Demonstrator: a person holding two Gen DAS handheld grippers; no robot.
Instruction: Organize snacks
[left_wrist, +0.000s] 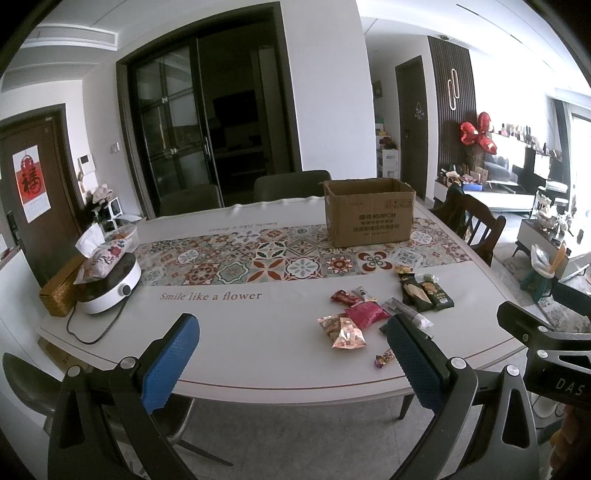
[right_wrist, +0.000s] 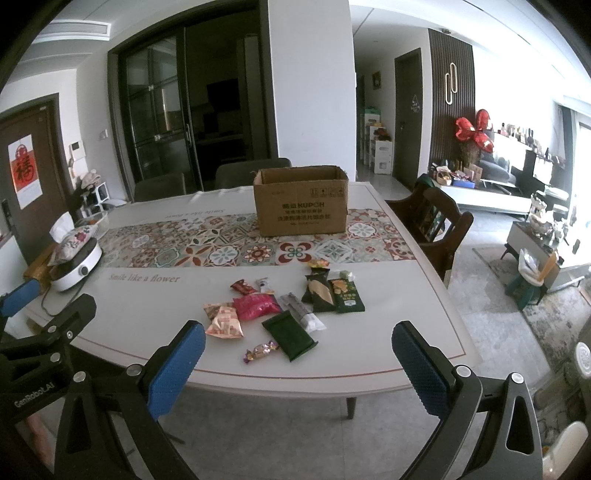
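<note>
- Both grippers hang short of the near table edge, holding nothing; the left gripper has its blue-padded fingers spread wide, and the right gripper is spread just as wide, its fingers apart over the rim of the white table.
- Just ahead of the right gripper, between its fingers, lie a purple-ended wrapped candy and a dark green flat packet; they lie close together, contact unclear.
- Slightly farther ahead, a pink-and-cream snack bag overlaps a magenta pouch; a clear-wrapped silver bar lies just right of the pouch.
- Beyond these, ahead and slightly right, two dark chip bags lie side by side; small red and white packets lie to their left.
- Farther ahead on the patterned runner stands an open cardboard box, well apart from the snacks.
- Far left of the left gripper, a white round appliance carries a floral tissue pouch.
- Chairs stand beyond and right of the table.
</note>
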